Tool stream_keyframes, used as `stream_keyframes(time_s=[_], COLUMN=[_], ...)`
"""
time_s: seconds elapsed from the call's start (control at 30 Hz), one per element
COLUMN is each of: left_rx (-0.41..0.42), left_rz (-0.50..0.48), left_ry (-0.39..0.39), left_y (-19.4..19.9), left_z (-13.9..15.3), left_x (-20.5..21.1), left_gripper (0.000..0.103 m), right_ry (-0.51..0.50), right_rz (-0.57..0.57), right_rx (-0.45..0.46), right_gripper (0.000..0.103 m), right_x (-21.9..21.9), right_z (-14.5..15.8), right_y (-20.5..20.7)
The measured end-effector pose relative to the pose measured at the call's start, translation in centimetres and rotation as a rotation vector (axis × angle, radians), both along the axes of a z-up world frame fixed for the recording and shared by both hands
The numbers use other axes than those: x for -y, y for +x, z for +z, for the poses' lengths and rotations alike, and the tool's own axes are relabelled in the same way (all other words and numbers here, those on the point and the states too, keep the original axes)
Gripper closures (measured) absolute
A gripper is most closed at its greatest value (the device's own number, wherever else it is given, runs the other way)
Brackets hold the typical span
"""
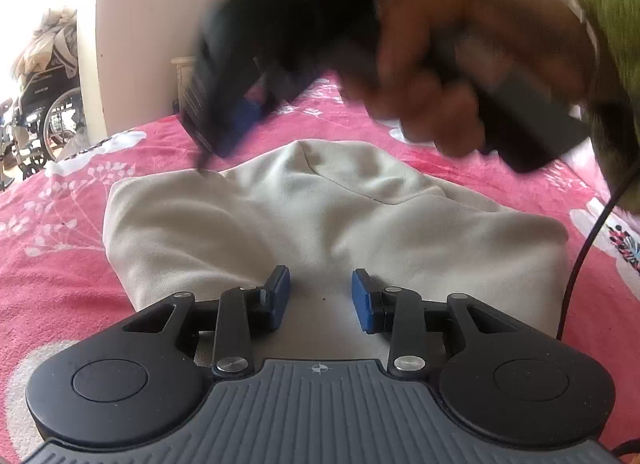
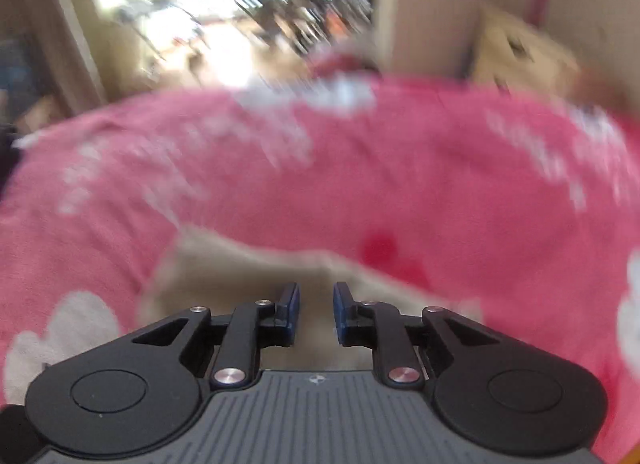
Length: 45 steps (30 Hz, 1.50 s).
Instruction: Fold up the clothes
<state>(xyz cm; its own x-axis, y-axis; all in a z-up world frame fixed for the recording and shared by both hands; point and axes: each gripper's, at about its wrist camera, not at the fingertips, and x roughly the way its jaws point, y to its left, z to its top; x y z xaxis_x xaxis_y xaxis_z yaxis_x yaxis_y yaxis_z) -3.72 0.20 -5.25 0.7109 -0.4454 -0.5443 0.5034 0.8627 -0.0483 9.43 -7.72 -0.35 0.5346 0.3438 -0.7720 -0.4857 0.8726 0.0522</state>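
left hand-held gripper (image 1: 321, 300), black with blue pads: jaws partly apart, nothing clamped, the pads hang just over the near part of the cream soft-fabric garment (image 1: 328, 204). the garment lies folded and bunched on the pink floral-print bed cover (image 1: 60, 264), a seam running across its far half. right hand-held gripper (image 2: 316, 312), same build: narrow gap between the blue pads, nothing between them; cream cloth shows below and behind the fingertips, too blurred to tell whether it touches. in the left wrist view that gripper is a dark blur above the garment's far edge, held by a hand (image 1: 448, 76) in an olive green sleeve (image 1: 600, 24). black cable (image 1: 580, 264) runs down at the right. wheelchair (image 1: 48, 112) at far left, off the bed.
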Motion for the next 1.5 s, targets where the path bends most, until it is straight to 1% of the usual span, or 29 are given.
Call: stream_keyframes(time_s=[0.07,0.1,0.17,0.27,0.33,0.37,0.43,0.57,0.63,0.7,0.8,0.87,0.93,0.97,1.0,1.03,1.1,1.13,1.17,1.2,1.3,1.4,1.47,1.5], left_rx=[0.002,0.004,0.008,0.016,0.021,0.023,0.022,0.022,0.022,0.022,0.027,0.030,0.031,0.030,0.030,0.031,0.030,0.030,0.030,0.031,0.039,0.032,0.021,0.028], left_rz=[0.001,0.001,0.001,-0.005,-0.008,-0.007,-0.007,-0.010,-0.012,-0.018,-0.030,-0.031,-0.035,-0.035,-0.035,-0.034,-0.033,-0.032,-0.032,-0.032,-0.032,-0.033,-0.037,-0.049], left_ry=[-0.005,-0.006,-0.009,-0.008,-0.008,-0.010,-0.014,-0.013,-0.015,-0.017,-0.006,-0.008,-0.008,-0.007,-0.006,-0.007,-0.006,-0.006,-0.003,0.000,0.021,0.028,0.012,-0.003], left_y=[0.0,0.0,0.0,-0.1,-0.1,-0.2,-0.2,-0.2,-0.2,-0.4,-0.4,-0.4,-0.5,-0.5,-0.6,-0.6,-0.5,-0.5,-0.5,-0.5,-0.5,-0.3,-0.8,-1.4], left_z=[0.0,-0.1,-0.1,-0.1,0.0,-0.1,0.0,-0.1,-0.1,-0.3,-0.4,-0.3,-0.4,-0.4,-0.5,-0.4,-0.4,-0.4,-0.4,-0.3,-0.3,0.1,1.1,1.6], left_x=[-0.1,-0.1,-0.2,-0.2,-0.2,-0.2,-0.3,-0.2,-0.3,-0.3,-0.3,-0.3,-0.5,-0.4,-0.4,-0.5,-0.5,-0.4,-0.4,-0.3,-0.1,-0.3,-0.9,-1.3], left_gripper=[0.069,0.069,0.069,0.069,0.069,0.069,0.069,0.069,0.069,0.069,0.068,0.068,0.068,0.068,0.068,0.068,0.068,0.068,0.068,0.068,0.068,0.068,0.068,0.068], right_ry=[0.105,0.134,0.076,-0.019,0.021,0.058,0.084,-0.014,-0.070,-0.180,-0.180,-0.149,-0.181,-0.189,-0.175,-0.157,-0.144,-0.158,-0.194,-0.256,-0.291,-0.233,-0.253,-0.268], right_rz=[0.073,0.096,0.091,0.026,-0.035,-0.053,-0.063,0.023,0.066,0.066,0.080,0.028,0.023,0.055,0.089,0.128,0.221,0.269,0.306,0.320,0.326,0.260,0.263,0.262], right_rx=[0.010,-0.010,-0.075,-0.068,-0.109,-0.101,-0.060,-0.078,-0.131,-0.191,-0.168,-0.198,-0.137,-0.095,-0.084,-0.090,-0.116,-0.140,-0.165,-0.174,-0.142,-0.188,-0.165,-0.145], right_gripper=[0.084,0.085,0.085,0.086,0.087,0.086,0.085,0.084,0.085,0.084,0.083,0.083,0.083,0.082,0.082,0.082,0.082,0.083,0.083,0.084,0.086,0.088,0.087,0.087], right_x=[-0.4,-1.0,-2.8,-3.4,-2.0,-0.9,1.3,5.0,6.3,7.0,8.6,9.1,8.9,9.1,9.4,9.5,9.8,9.7,9.6,9.2,9.3,9.9,9.8,9.8], right_z=[1.4,1.1,-1.7,-4.5,-3.4,-2.1,1.2,4.4,3.5,0.3,-3.2,-2.0,-0.1,1.2,2.2,3.2,3.9,3.6,2.6,1.2,-1.8,-1.1,-0.2,0.6], right_y=[-0.2,-0.1,0.8,2.6,3.5,3.3,2.0,-1.5,-3.1,-4.2,-5.2,-4.8,-5.8,-6.9,-7.8,-8.9,-11.3,-12.3,-13.1,-13.5,-13.6,-12.3,-12.7,-13.1])
